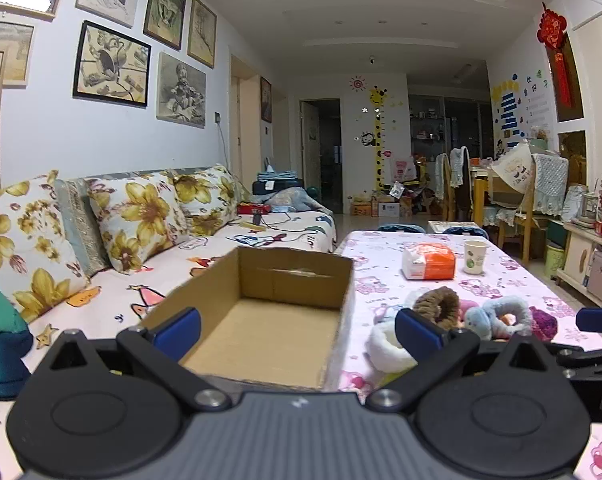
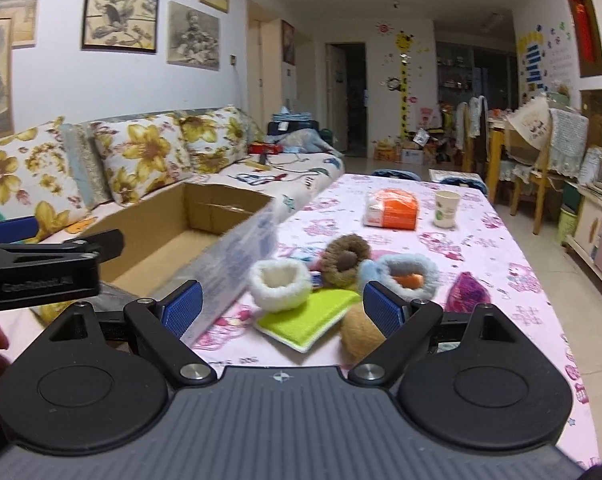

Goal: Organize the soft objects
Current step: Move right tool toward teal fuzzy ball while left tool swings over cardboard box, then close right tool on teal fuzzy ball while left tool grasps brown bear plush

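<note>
An open cardboard box (image 1: 285, 312) sits at the table's left edge, beside the sofa; nothing lies inside it. My left gripper (image 1: 297, 330) hovers open over the box's near end, holding nothing. Right of the box lies a pile of soft things: a white fluffy ring (image 2: 277, 284), a brown ring (image 2: 347, 264), a light blue ring (image 2: 407, 276), a green sponge cloth (image 2: 309, 318), a tan plush piece (image 2: 359, 336) and a purple puff (image 2: 469, 290). My right gripper (image 2: 283, 308) is open just before the pile, with the white ring and green cloth between its fingers' line.
Farther back on the pink patterned tablecloth (image 2: 481, 248) stand an orange-and-white tissue pack (image 2: 391, 208) and a paper cup (image 2: 447, 208). A sofa with flowered cushions (image 1: 141, 216) runs along the left. Chairs and a cabinet stand at the right.
</note>
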`<action>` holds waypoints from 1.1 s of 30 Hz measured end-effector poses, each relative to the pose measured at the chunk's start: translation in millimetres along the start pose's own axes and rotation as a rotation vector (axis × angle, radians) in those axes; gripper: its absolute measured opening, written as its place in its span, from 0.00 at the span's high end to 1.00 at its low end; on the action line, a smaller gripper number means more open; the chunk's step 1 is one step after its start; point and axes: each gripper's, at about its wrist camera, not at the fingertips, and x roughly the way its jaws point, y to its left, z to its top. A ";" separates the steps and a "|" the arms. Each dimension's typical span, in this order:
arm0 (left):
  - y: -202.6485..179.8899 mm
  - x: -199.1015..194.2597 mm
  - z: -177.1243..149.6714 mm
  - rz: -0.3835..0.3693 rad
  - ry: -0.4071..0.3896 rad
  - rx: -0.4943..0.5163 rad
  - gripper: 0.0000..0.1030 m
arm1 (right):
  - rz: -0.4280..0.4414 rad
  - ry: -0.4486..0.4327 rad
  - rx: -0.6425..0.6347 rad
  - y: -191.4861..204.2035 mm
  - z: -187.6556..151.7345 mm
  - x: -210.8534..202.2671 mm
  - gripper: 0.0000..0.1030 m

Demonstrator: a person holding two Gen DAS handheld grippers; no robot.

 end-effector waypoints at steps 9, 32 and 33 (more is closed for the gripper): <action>-30.0 13.6 -11.7 -0.080 0.053 0.058 0.01 | -0.061 0.029 0.046 -16.9 -4.0 1.8 0.00; -122.0 48.9 -45.5 -0.311 0.131 0.251 0.01 | -0.232 0.119 0.268 -56.2 -16.2 2.3 0.00; -124.9 51.1 -46.5 -0.317 0.136 0.254 0.01 | -0.234 0.128 0.276 -57.3 -18.0 3.6 0.00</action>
